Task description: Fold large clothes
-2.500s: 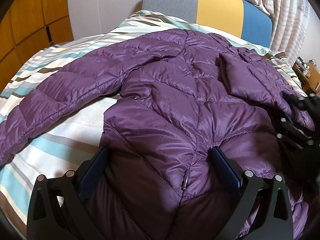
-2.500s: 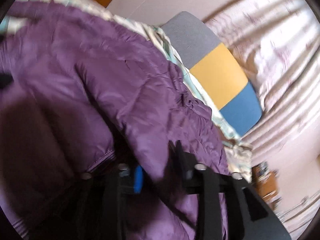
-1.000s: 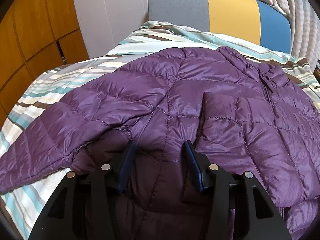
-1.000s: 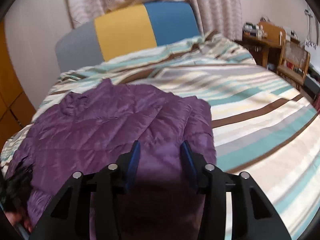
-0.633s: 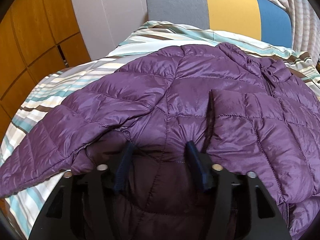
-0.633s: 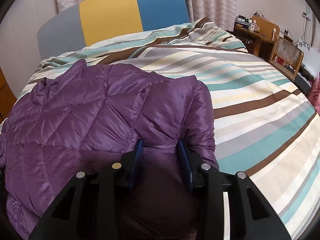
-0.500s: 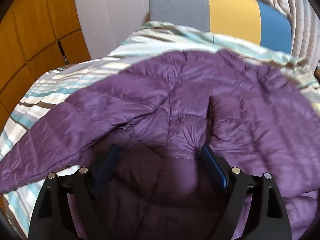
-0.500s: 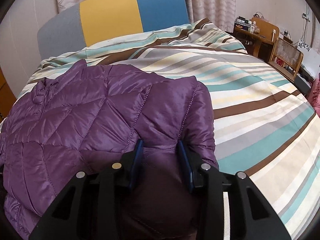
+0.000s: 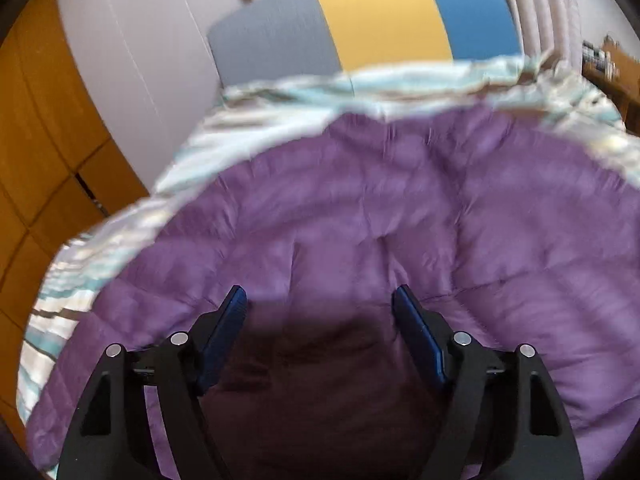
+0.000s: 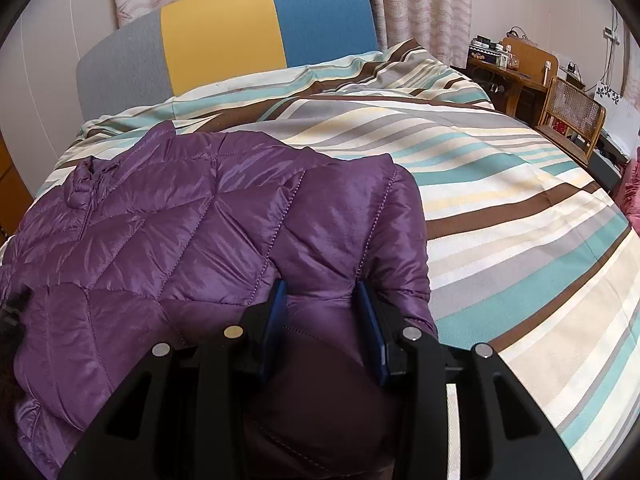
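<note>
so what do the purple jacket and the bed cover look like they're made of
The purple jacket looks like thin synthetic shell, probably nylon or polyester, over puffy fill: it is glossy, with stitched quilting lines and padded panels. The bed cover looks like matte woven fabric, maybe cotton: no sheen, soft creases, printed stripes.

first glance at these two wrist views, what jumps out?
The purple quilted puffer jacket dominates, spread over the left side of the striped duvet with the right tool clamped on a bunched fold at its near edge. In the blurred left wrist view the left tool stands wide open just over the jacket. Behind, the grey, yellow and blue headboard catches the eye.
</note>
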Action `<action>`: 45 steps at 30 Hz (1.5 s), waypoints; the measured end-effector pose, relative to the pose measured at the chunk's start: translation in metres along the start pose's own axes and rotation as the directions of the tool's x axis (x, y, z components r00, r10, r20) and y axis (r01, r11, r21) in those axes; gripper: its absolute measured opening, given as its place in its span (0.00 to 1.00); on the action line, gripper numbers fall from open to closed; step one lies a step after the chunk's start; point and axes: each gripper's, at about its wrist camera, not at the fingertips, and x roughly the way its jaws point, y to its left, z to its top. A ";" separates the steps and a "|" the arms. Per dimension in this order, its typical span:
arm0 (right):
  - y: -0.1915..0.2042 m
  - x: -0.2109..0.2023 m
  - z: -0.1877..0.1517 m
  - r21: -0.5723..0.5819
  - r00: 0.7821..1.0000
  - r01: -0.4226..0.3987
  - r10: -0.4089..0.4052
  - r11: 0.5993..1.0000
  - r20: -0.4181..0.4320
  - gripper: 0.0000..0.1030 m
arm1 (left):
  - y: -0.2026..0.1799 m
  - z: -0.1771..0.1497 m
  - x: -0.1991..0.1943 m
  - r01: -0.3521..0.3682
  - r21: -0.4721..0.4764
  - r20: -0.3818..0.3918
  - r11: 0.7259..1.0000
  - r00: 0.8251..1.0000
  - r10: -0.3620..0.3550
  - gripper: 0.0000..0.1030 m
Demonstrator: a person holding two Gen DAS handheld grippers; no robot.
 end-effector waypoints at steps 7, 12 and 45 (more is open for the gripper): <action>0.004 -0.001 0.001 -0.017 1.000 0.017 -0.017 1.000 0.006 0.36 | 0.020 -0.005 0.016 0.061 -0.086 -0.025 0.994 0.998 -0.063 0.83; -0.004 -0.027 0.005 0.019 0.995 -0.049 0.048 0.999 0.089 0.44 | 0.027 -0.005 0.022 0.063 -0.098 -0.027 0.993 0.997 -0.066 0.85; 0.008 -0.025 -0.020 -0.052 1.000 0.012 -0.013 0.999 -0.027 0.62 | 0.025 -0.007 0.011 0.085 -0.143 -0.026 0.986 0.996 -0.090 0.95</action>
